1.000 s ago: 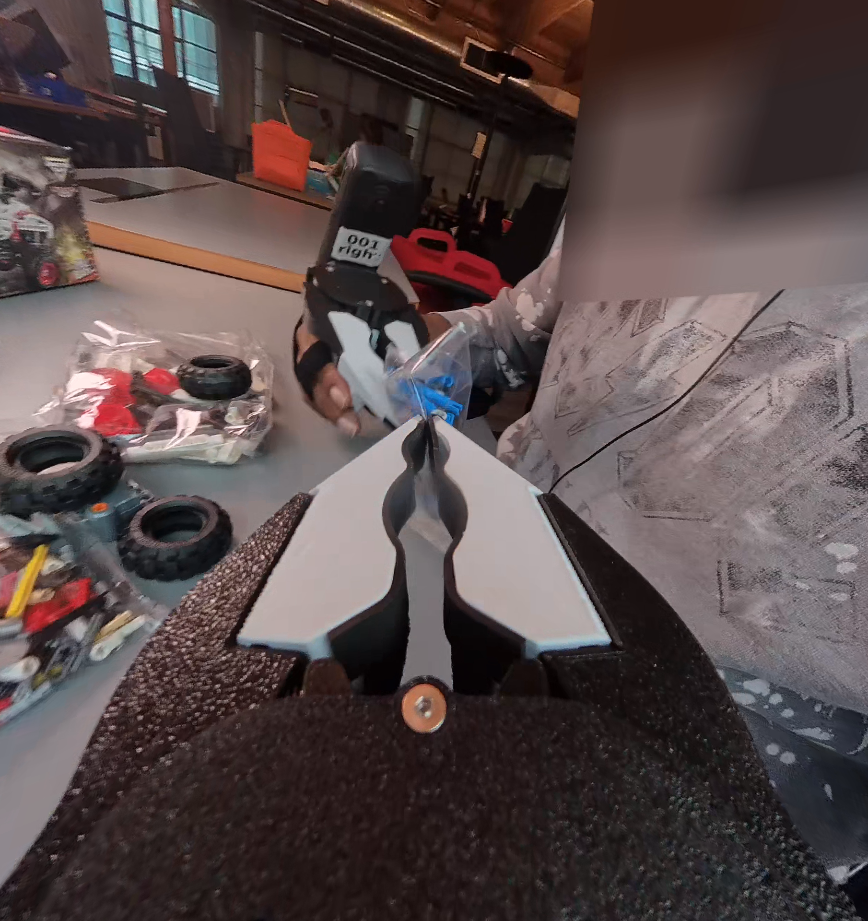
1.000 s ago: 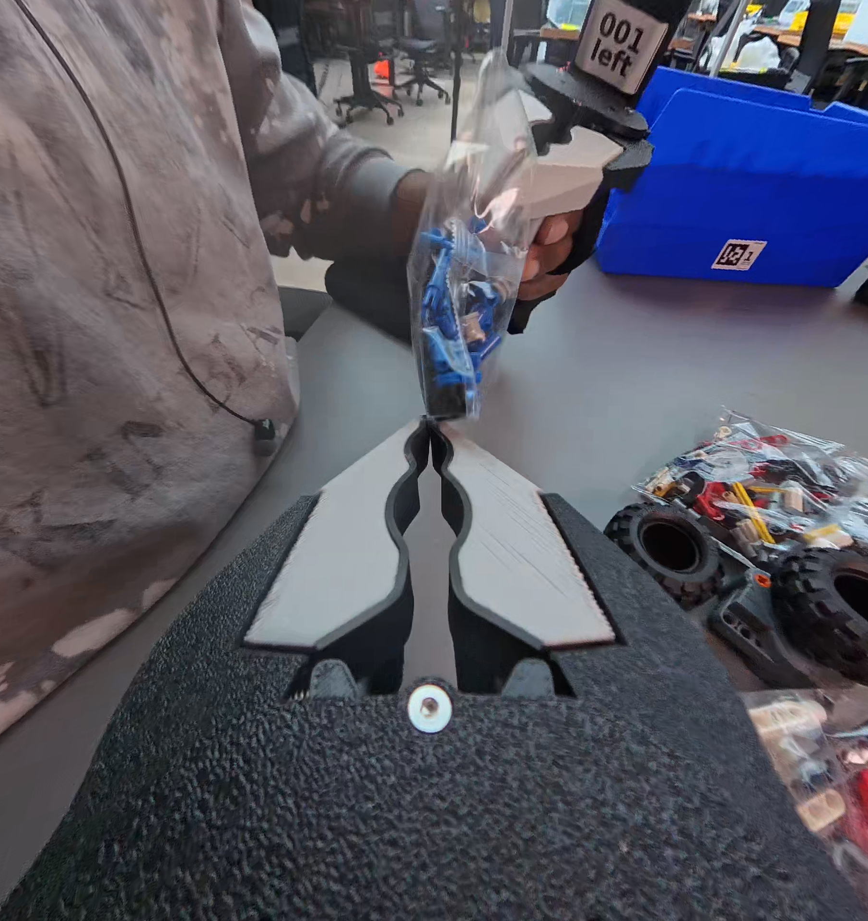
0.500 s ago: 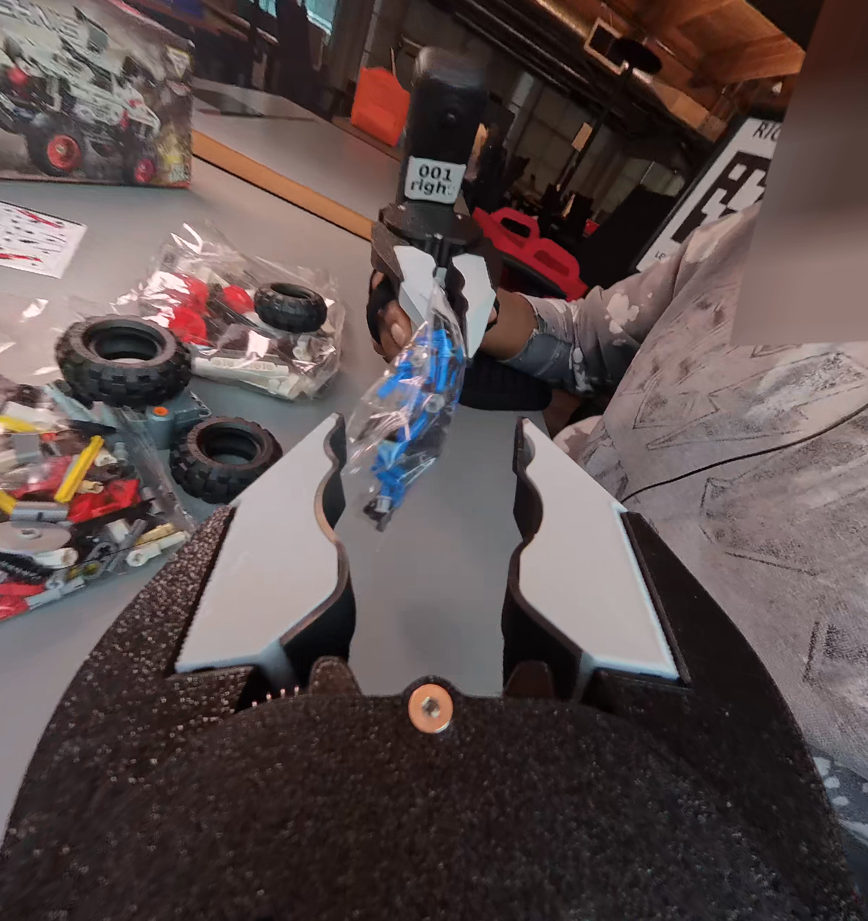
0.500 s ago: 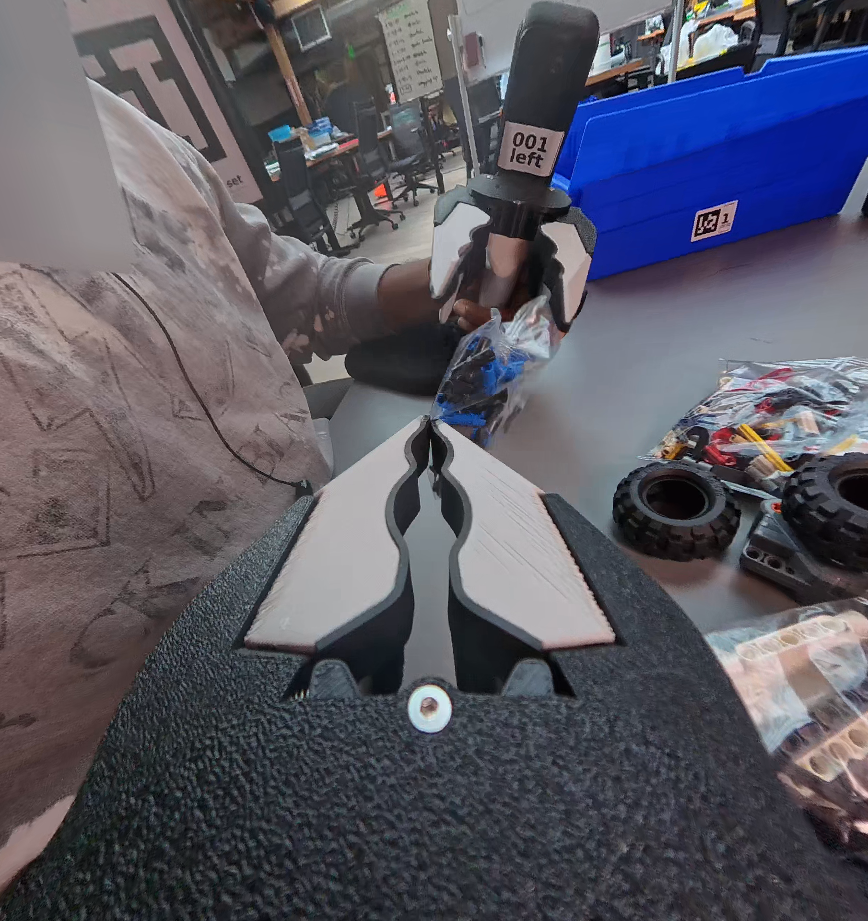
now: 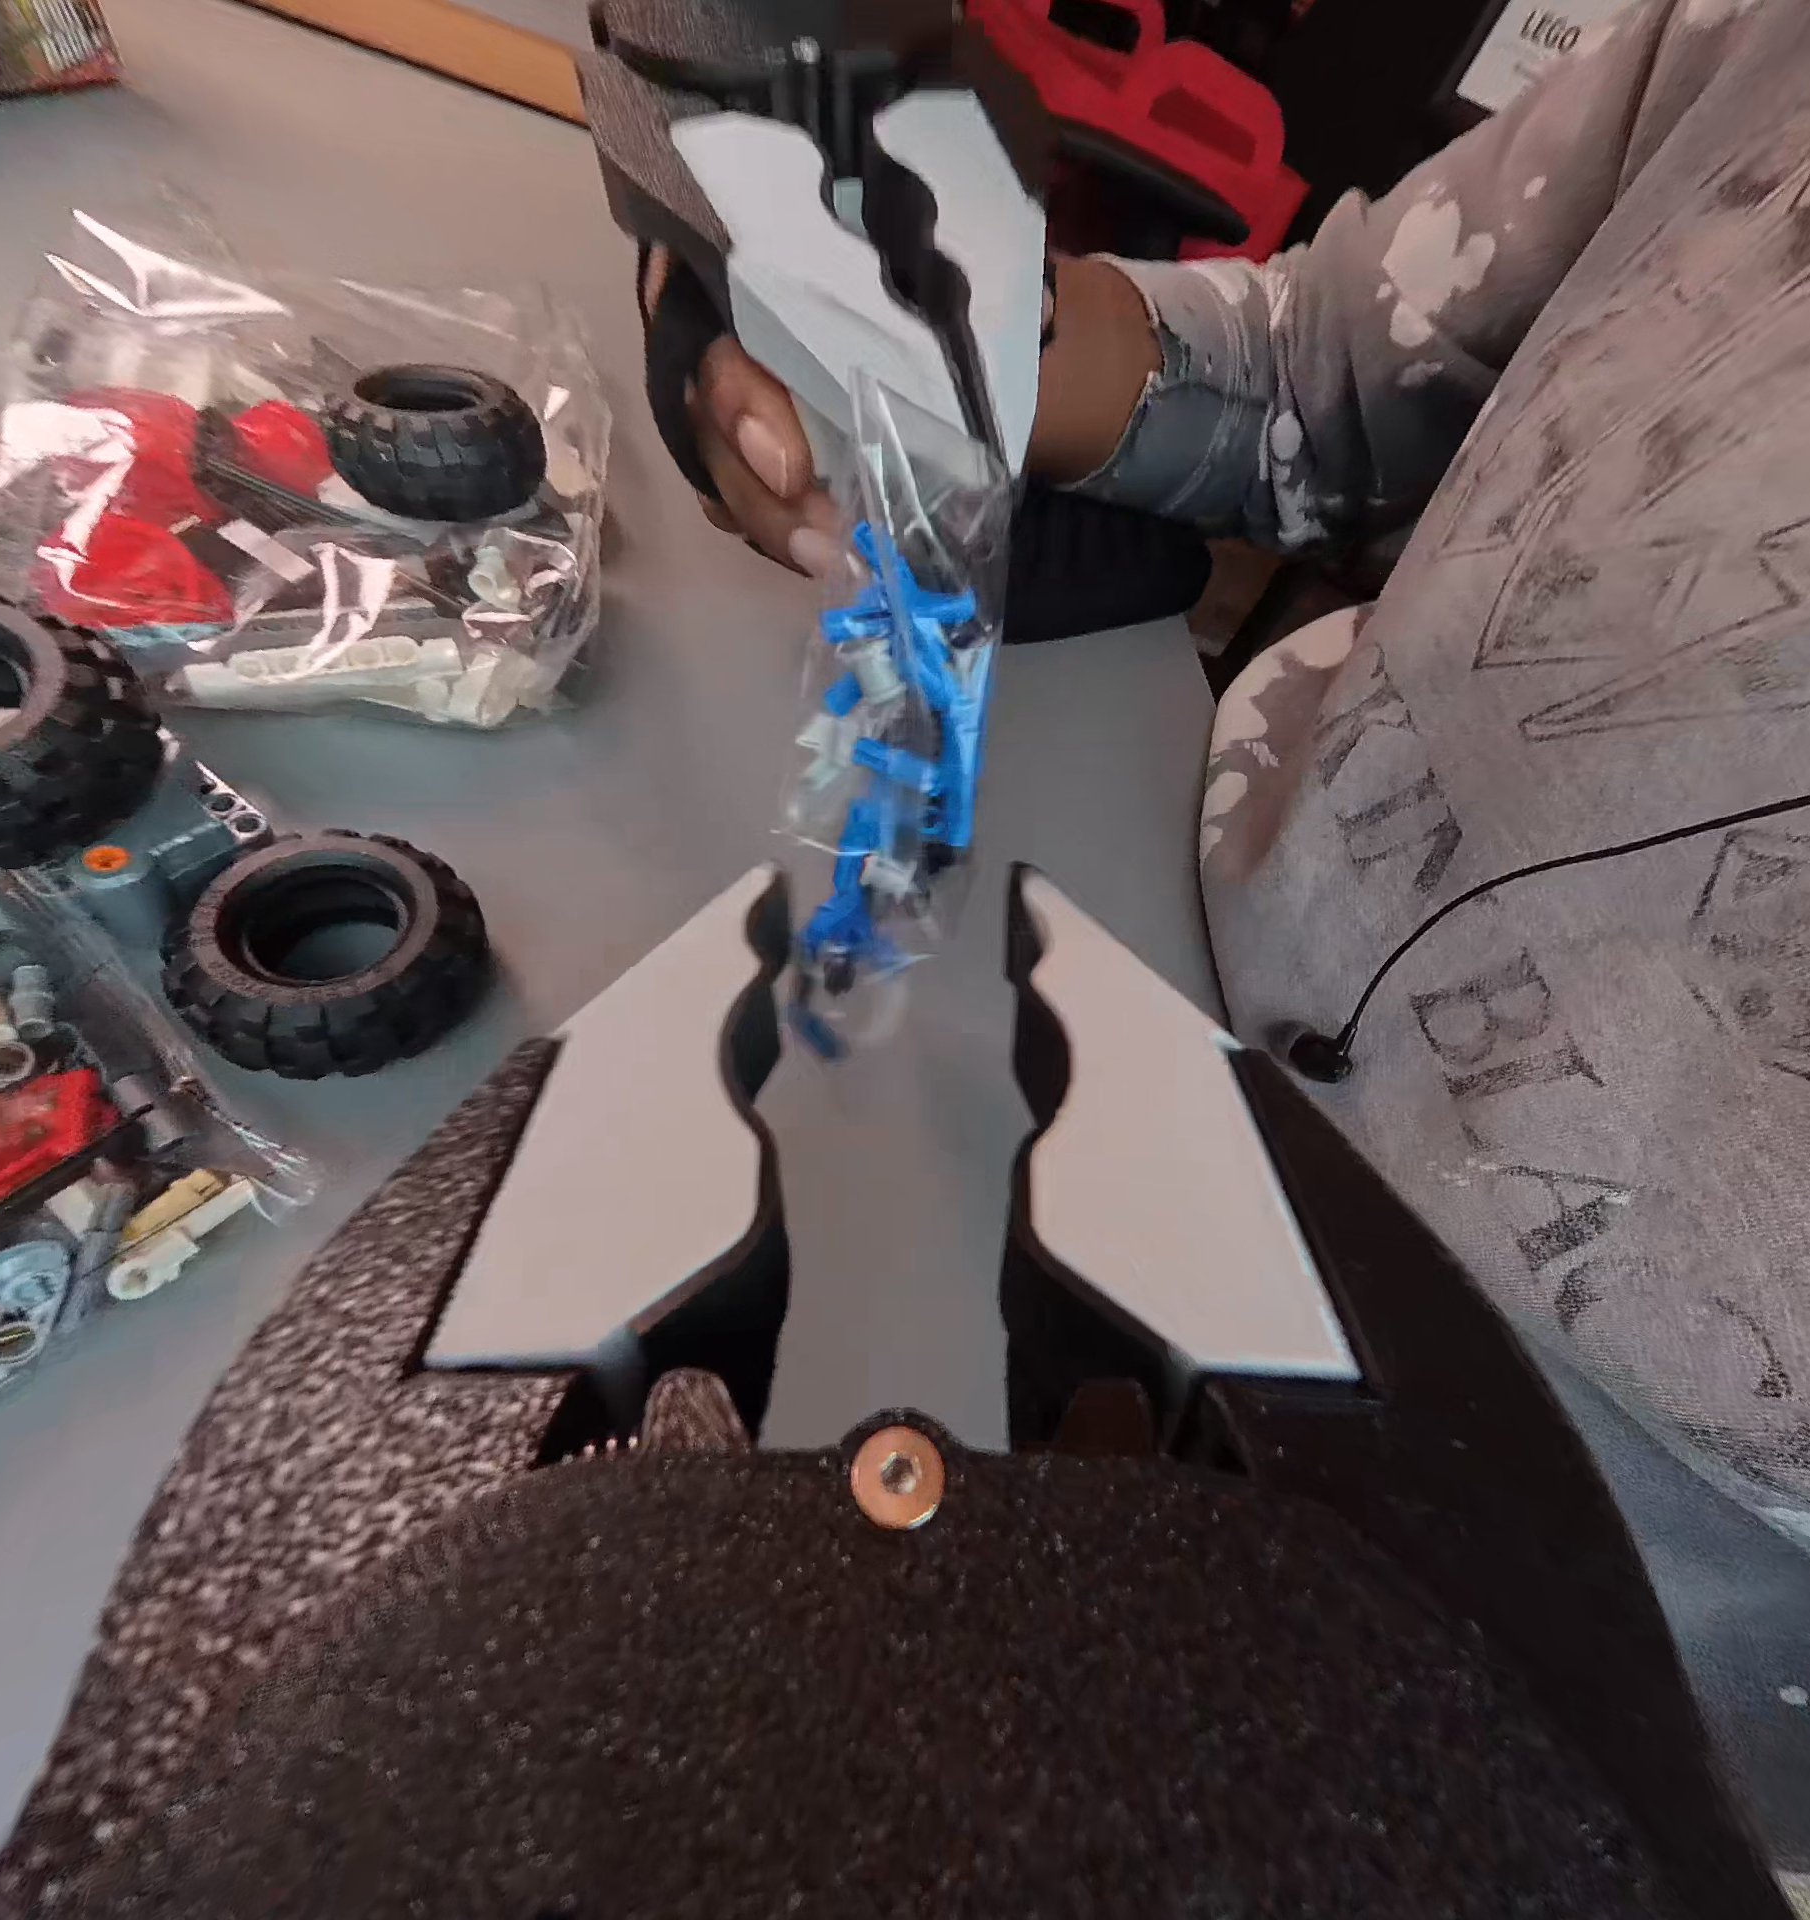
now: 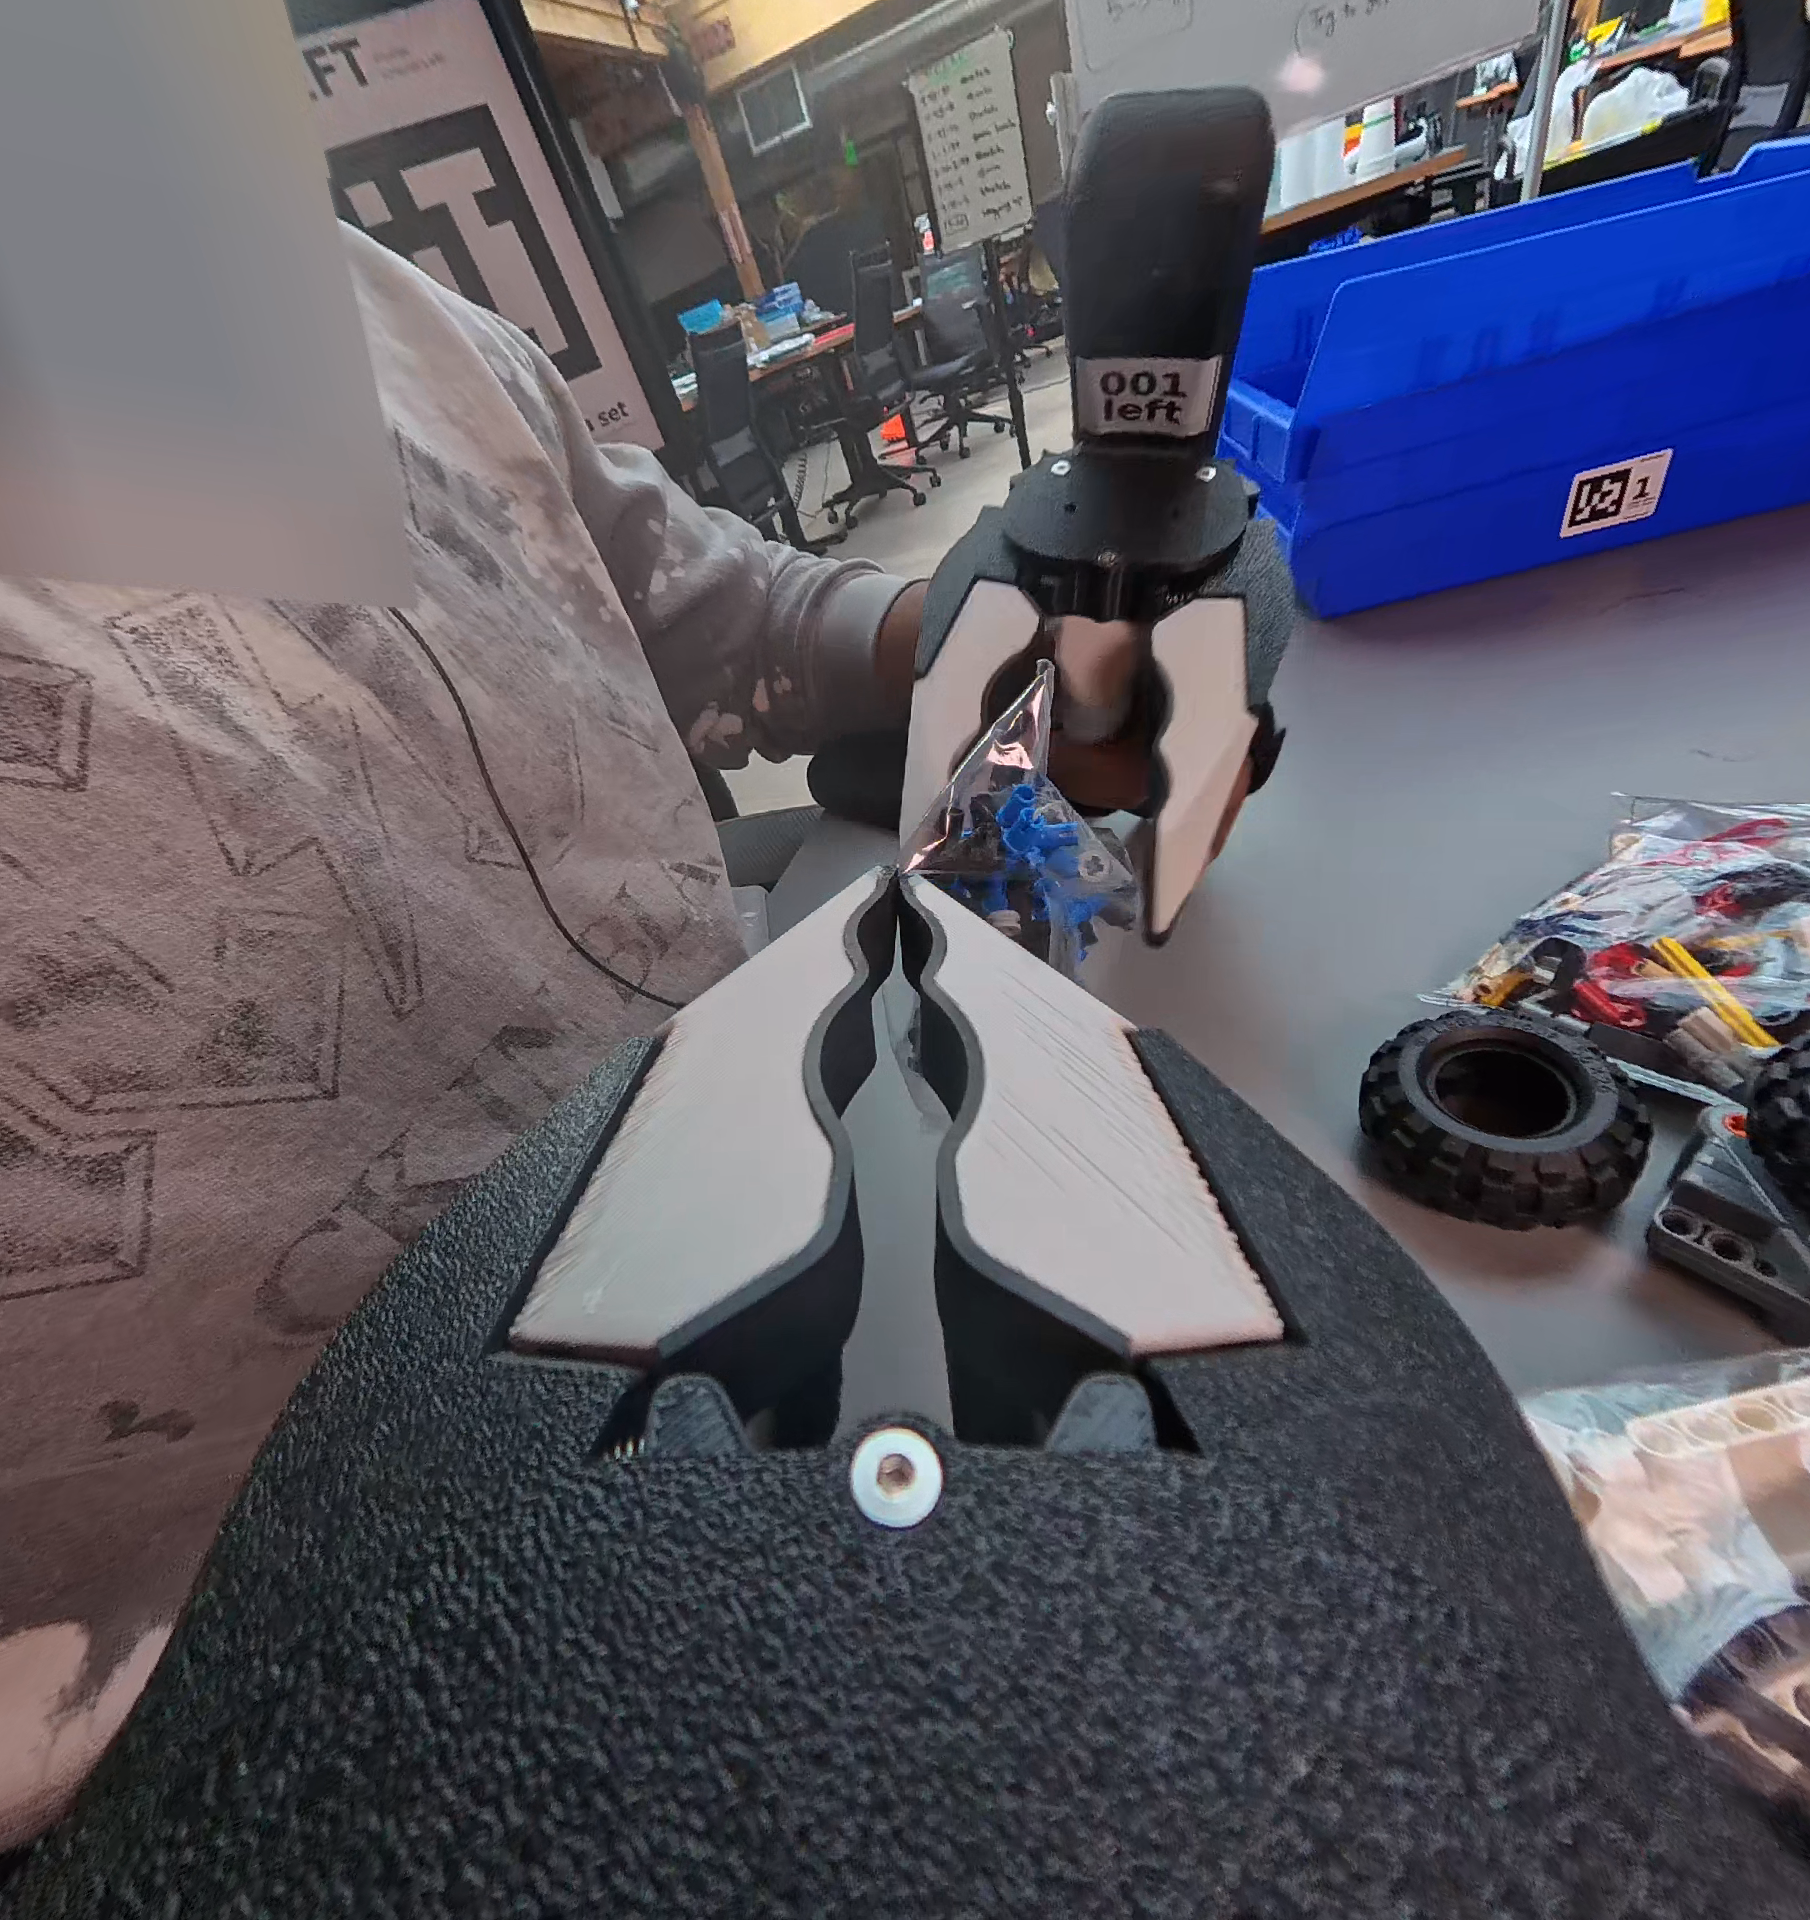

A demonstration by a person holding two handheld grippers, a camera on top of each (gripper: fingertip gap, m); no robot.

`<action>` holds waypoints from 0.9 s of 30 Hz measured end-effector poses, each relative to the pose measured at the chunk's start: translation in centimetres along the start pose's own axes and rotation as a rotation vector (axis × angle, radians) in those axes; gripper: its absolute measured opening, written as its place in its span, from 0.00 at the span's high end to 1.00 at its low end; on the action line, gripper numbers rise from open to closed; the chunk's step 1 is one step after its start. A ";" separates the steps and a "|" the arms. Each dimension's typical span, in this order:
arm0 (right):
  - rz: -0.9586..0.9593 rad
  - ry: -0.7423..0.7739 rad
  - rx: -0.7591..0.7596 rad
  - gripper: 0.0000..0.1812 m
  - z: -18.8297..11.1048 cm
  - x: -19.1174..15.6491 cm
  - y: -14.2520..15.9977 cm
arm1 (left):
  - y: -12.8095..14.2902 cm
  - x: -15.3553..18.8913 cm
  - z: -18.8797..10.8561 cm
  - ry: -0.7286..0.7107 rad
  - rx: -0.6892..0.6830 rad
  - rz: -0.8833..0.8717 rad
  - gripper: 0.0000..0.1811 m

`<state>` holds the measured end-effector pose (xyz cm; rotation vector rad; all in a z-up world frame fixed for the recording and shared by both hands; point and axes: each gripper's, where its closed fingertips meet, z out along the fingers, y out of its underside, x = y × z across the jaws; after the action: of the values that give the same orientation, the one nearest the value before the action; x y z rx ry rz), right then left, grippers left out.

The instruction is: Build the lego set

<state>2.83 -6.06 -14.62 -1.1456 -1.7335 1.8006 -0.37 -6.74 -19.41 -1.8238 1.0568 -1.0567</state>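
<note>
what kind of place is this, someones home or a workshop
Most likely a shared workshop or lab, not a home: rows of office chairs at long benches, a whiteboard on a stand, and big blue storage bins on the grey worktable.

It looked like a workshop lab: a whiteboard (image 6: 1306, 42) on the wall, office chairs (image 6: 880, 384) at cluttered benches (image 6: 807, 353), blue bins (image 6: 1566, 343) stacked on the grey table (image 6: 1503, 727).

Grey table (image 5: 672, 748), parts bags (image 5: 288, 540), tyres (image 5: 324, 956)
</note>
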 end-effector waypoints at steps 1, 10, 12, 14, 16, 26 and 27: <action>0.007 0.004 0.025 1.00 -0.2 0.2 -0.4 | 0.5 0.2 0.5 0.011 -0.032 0.001 0.88; 0.217 0.362 0.299 1.00 -5.2 7.8 -3.5 | -3.2 -1.7 -2.9 0.093 0.276 -0.330 0.97; 0.255 0.385 0.411 1.00 -7.3 8.4 -4.8 | -3.9 -2.2 -4.0 0.109 0.362 -0.380 0.97; 0.254 0.369 0.453 0.99 -7.8 8.0 -5.4 | -4.8 -2.8 -5.0 0.097 0.434 -0.396 0.97; 0.271 0.345 0.441 0.87 -7.0 7.8 -5.2 | -5.5 -3.3 -5.6 0.089 0.491 -0.416 0.97; 0.358 0.213 0.319 0.90 -0.4 6.5 -2.8 | -7.0 -3.4 -5.7 0.077 0.591 -0.445 0.97; 0.332 0.206 0.307 0.99 -0.2 6.2 -2.7 | -6.9 -3.6 -5.8 0.054 0.582 -0.434 0.97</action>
<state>-1.43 -0.82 -13.76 -1.4852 -1.1544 1.9675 -4.85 -2.11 -12.19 -1.5647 0.3141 -1.4880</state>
